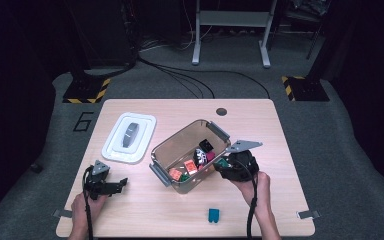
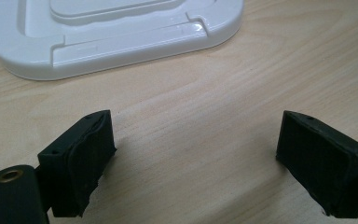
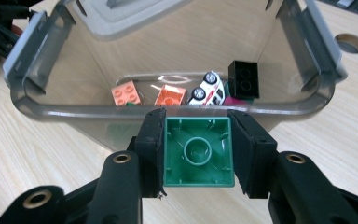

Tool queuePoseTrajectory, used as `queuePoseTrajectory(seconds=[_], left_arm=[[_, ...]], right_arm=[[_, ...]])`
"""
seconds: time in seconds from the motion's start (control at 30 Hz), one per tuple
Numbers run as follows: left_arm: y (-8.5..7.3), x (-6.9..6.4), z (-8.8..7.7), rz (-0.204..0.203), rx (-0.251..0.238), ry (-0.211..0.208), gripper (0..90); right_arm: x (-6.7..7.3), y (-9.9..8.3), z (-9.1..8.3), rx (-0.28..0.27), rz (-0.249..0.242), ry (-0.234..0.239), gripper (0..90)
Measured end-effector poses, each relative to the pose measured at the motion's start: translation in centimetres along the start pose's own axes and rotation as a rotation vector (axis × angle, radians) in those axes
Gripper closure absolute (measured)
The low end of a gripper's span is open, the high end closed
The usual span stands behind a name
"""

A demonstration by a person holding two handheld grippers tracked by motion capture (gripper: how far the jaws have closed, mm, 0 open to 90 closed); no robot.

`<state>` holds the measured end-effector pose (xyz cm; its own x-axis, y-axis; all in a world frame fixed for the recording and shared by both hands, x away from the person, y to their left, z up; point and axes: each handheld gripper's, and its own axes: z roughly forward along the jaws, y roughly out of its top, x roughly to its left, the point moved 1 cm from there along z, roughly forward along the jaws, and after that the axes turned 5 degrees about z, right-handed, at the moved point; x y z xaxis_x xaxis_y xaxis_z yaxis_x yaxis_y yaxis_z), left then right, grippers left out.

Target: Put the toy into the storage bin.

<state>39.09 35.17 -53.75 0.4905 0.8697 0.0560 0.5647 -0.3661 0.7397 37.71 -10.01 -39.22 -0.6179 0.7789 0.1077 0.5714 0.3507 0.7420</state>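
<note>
Pale wooden counter: right hand-held gripper clamps a green plastic brick that could clip the clear bin's rim; left hand-held gripper gapes empty.

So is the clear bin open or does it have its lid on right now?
Open. The clear bin has no cover, its bricks show from above, and the white lid lies flat on the table beside it.
</note>
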Motion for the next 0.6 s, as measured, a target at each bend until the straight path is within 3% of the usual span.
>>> queuePoseTrajectory(seconds=[0.3, 0.6], left_arm=[[0.0, 0.0, 0.0, 0.002, 0.001, 0.000, 10.9], [0.0, 0.0, 0.0, 0.000, 0.001, 0.000, 10.9]], right_arm=[[0.5, 2.4, 0.2, -0.010, -0.023, 0.006, 58.5], [1.2, 3.8, 1.7, 0.008, -0.053, 0.025, 58.4]])
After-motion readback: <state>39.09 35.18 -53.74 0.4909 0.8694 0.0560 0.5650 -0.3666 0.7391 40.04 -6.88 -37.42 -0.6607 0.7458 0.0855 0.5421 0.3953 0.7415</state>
